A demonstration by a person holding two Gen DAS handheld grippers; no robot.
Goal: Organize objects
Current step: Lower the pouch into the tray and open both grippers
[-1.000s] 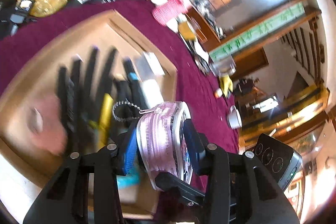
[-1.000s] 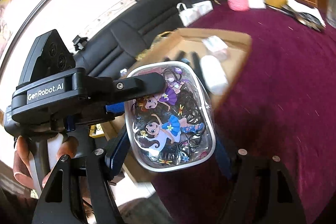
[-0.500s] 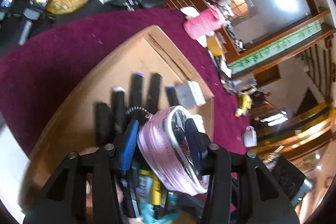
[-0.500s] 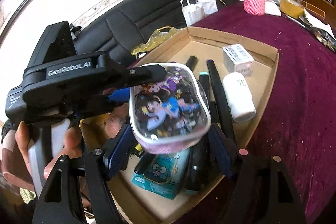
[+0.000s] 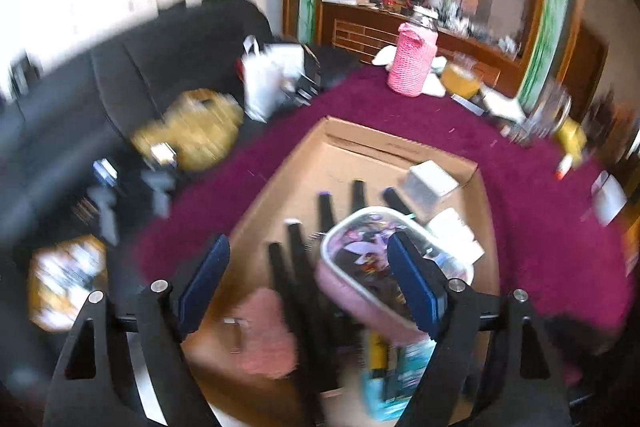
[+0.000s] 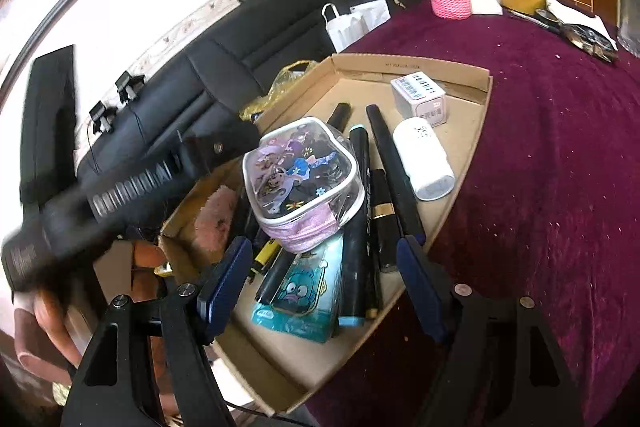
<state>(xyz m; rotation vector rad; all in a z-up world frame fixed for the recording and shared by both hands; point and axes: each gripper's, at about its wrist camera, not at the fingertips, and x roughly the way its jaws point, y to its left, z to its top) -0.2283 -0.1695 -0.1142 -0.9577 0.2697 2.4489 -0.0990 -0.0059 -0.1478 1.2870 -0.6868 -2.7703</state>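
1. You are now holding the left gripper spread wide and empty; it was clamping the cartoon pouch a second ago.
2. The pouch is lying on the pens mid-tray, in the cardboard tray.
3. Your right gripper is hanging open, empty, above the tray's near edge.

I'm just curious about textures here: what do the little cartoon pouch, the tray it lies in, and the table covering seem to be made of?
The cartoon pouch looks like glossy clear plastic, since highlights glint on it and dark contents show through; its pink edge seems fabric. The tray looks like matte brown cardboard with visible folds. The table covering seems a plush maroon cloth, possibly velvet, speckled with lint.
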